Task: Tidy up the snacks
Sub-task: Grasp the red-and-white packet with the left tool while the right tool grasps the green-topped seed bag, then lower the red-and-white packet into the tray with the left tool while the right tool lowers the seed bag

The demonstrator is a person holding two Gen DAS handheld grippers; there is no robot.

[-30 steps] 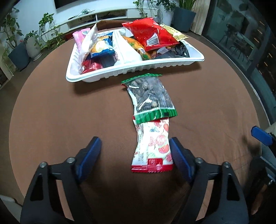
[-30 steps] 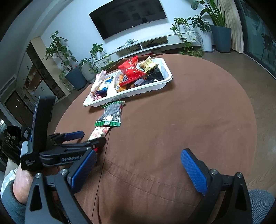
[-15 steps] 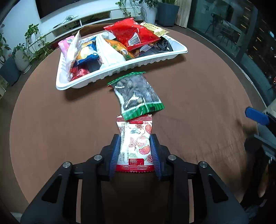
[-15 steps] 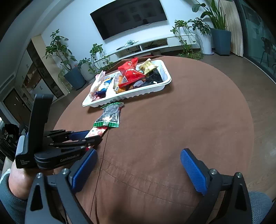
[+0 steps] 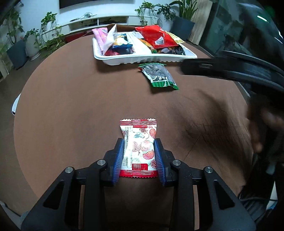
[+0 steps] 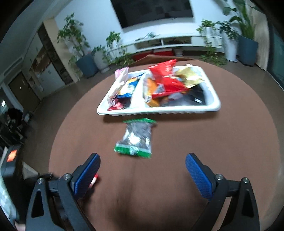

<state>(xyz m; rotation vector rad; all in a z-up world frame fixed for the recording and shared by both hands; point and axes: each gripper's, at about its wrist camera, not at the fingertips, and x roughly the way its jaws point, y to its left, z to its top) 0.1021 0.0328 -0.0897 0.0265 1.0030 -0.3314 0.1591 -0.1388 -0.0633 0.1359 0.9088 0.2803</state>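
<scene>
My left tongs (image 5: 138,156) have pinched and lifted the red-and-white packet (image 5: 138,147); my spread right tongs (image 6: 142,170) now face the green packet (image 6: 135,139) at 12 o'clock.

A white snack packet (image 5: 139,148) with red ends and fruit print is pinched flat between the left claw's (image 5: 139,156) pads. A green-edged seed packet (image 6: 136,138) lies ahead of the open right claw (image 6: 142,173), before the full white tray (image 6: 159,111).

Looking like a home living rm: wall TV (image 6: 152,10) hanging over a low white console (image 6: 177,41), potted plants (image 6: 83,53) lining the wall, round brown table (image 6: 230,142) sitting up front; cabinets (image 6: 44,71) at left, blurry.
</scene>
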